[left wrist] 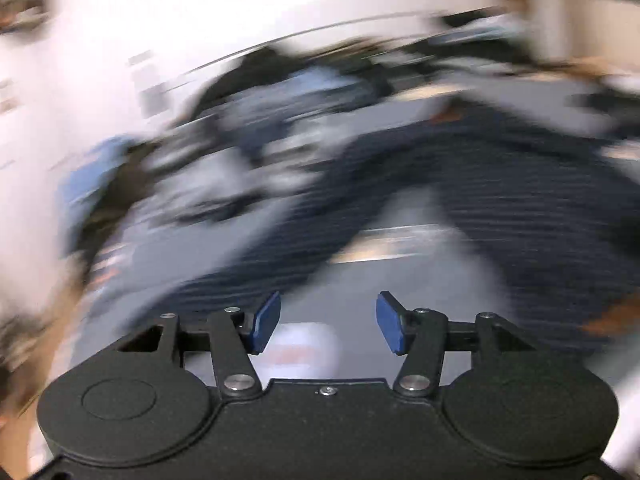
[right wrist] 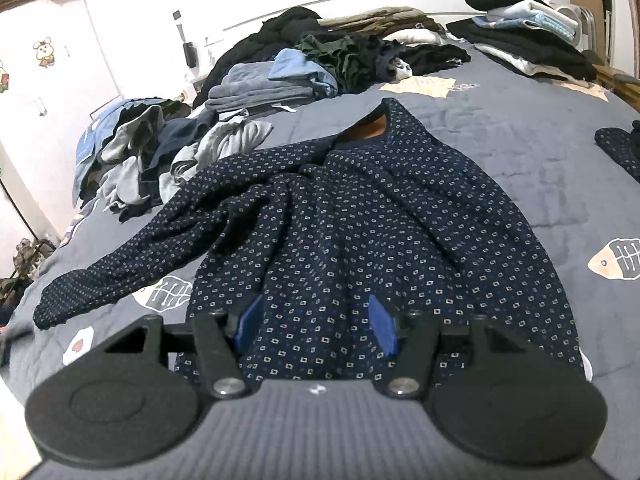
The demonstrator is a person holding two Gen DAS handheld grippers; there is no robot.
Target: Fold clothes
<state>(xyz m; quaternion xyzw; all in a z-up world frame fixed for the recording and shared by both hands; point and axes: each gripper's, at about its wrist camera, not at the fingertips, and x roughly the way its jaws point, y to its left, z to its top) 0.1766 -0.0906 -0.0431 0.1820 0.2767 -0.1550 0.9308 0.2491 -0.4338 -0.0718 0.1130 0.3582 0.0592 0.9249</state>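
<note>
A navy sweater (right wrist: 340,220) with small pale squares lies flat on the grey quilt (right wrist: 560,128), collar at the far end. Its left sleeve (right wrist: 120,268) stretches toward the bed's left edge, and a cuff (right wrist: 616,148) shows at the far right. My right gripper (right wrist: 316,326) hovers open over the hem, blue pads wide apart with the fabric showing below them. The left wrist view is heavily motion-blurred. In it the sweater (left wrist: 480,184) is a dark smear ahead, and my left gripper (left wrist: 328,324) is open with nothing between its pads.
A loose heap of grey and blue clothes (right wrist: 160,148) sits at the left of the bed. Folded blue garments (right wrist: 260,84) and dark clothes lie behind the collar. Folded stacks (right wrist: 528,40) are at the back right. A white wardrobe (right wrist: 60,80) stands at the left.
</note>
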